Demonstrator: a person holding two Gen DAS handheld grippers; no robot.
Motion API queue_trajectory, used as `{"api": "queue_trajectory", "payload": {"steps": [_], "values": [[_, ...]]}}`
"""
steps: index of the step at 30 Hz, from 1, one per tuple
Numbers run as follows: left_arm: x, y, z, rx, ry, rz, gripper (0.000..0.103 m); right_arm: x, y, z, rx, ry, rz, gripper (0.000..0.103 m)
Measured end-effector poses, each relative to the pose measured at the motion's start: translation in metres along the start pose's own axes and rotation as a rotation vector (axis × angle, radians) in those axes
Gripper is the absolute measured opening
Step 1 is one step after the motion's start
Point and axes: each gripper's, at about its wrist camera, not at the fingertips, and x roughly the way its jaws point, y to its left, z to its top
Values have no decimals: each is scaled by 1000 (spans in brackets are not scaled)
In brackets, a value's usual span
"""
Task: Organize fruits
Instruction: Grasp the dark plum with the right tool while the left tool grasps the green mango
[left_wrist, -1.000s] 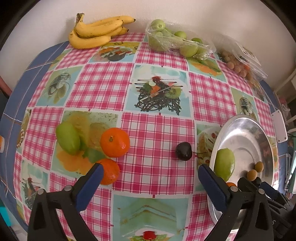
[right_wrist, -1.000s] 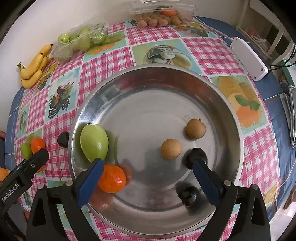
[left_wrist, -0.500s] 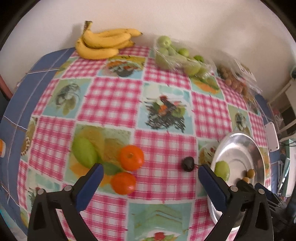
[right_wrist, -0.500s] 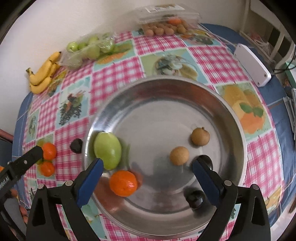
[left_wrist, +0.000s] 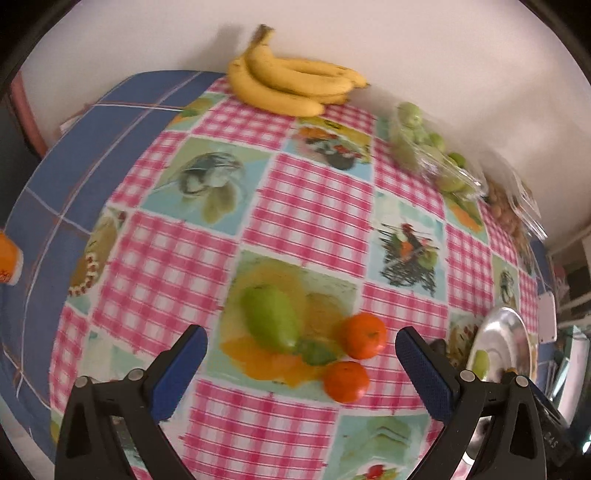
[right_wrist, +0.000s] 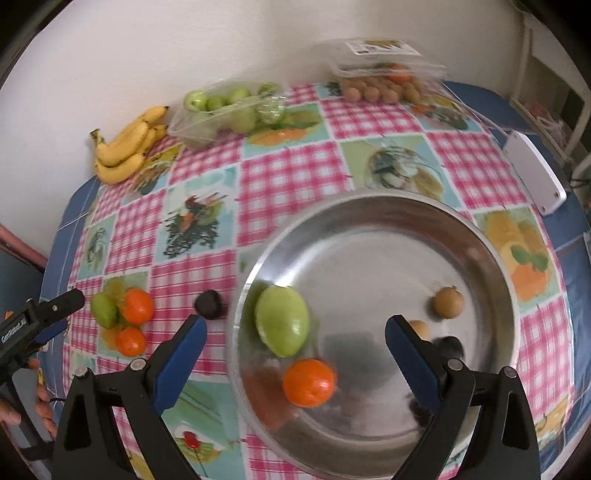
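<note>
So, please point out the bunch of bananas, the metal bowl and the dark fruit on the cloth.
bunch of bananas (left_wrist: 291, 83), left wrist view, middle of bunch.
metal bowl (right_wrist: 391, 206), right wrist view, far rim.
dark fruit (right_wrist: 209, 304), right wrist view, its centre.

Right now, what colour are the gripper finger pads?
Dark blue, on black frames. Clearest in the right wrist view: the right gripper's pads.
</note>
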Motion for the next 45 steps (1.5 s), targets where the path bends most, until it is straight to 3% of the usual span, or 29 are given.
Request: {"api": "queue_trajectory", "payload": {"steps": [7, 13, 20, 29, 37, 42, 45], "values": [[-2, 30, 6, -81, -7, 13, 103, 0, 33, 4, -55, -34, 52, 97], [8, 40, 8, -108, 22, 1, 102, 7, 63, 9, -125, -38, 42, 97], [26, 35, 11, -95, 65, -33, 90, 26, 91, 15, -227, -12, -10, 73], [41, 32, 13, -101, 103, -43, 71, 66, 101, 16, -280, 87, -101, 41], [50, 30, 12, -98, 131, -41, 56, 83, 101, 13, -294, 131, -129, 35], [52, 32, 12, -120, 139, -71, 42, 84, 106, 11, -315, 125, -135, 29], [51, 32, 12, -117, 136, -70, 41, 82, 107, 11, -318, 120, -138, 27]]}}
